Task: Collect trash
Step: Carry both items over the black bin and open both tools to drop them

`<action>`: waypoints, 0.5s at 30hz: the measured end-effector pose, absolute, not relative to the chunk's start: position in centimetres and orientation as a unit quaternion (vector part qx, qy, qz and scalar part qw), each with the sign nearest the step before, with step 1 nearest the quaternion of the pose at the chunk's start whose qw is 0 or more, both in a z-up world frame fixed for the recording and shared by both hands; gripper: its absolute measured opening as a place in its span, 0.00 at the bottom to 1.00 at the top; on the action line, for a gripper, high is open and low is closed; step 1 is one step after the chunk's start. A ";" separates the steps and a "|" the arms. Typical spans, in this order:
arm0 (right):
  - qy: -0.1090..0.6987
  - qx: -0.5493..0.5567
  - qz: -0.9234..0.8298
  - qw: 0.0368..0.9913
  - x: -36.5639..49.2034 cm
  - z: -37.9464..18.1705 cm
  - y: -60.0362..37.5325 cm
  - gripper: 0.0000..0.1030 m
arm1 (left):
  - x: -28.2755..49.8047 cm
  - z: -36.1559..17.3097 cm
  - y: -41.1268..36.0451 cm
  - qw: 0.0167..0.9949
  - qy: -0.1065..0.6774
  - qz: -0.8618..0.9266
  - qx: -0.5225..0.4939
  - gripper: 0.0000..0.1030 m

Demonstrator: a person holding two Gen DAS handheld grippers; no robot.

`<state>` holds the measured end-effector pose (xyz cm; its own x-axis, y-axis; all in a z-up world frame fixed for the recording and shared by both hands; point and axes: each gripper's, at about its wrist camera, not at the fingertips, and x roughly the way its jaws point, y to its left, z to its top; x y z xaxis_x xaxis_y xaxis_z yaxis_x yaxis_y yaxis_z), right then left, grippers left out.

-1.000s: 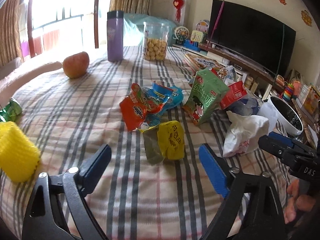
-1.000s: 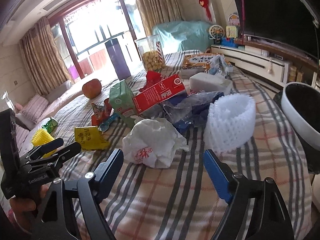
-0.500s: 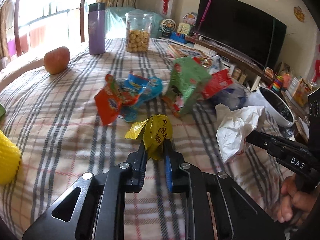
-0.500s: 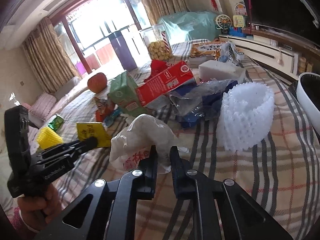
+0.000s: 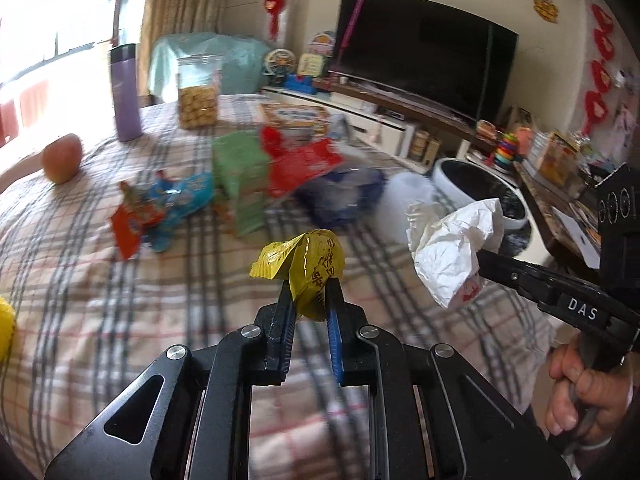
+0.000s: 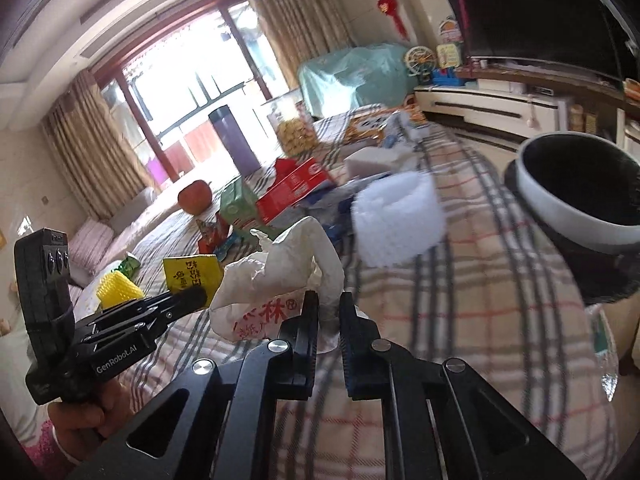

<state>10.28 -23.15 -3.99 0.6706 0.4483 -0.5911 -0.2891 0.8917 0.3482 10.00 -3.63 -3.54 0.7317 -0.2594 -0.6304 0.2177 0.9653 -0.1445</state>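
Two close wrist views; shared plaid table

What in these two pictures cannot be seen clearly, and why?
- Trash bin, right wrist view: inside is only dark.
- Yellow wrapper, left wrist view: lower part hidden between the left gripper fingers.
- Green carton, left wrist view: print lost to motion blur.
- Yellow foam net, left wrist view: cut off by the edge.

Glossy yellow foil wrapper, crumpled white paper bag (matt), woven plaid tablecloth.
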 end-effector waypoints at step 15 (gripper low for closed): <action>0.325 0.138 0.113 0.929 9.1 -2.4 -32.0 0.10 | 11.1 -2.3 -12.9 0.912 0.339 -0.231 -0.002 0.13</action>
<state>9.11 -32.01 -2.45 0.7638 0.2993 -0.5718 -0.1208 0.9366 0.3289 11.12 -12.88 -2.30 0.6638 -0.4235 -0.6165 0.4203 0.8930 -0.1609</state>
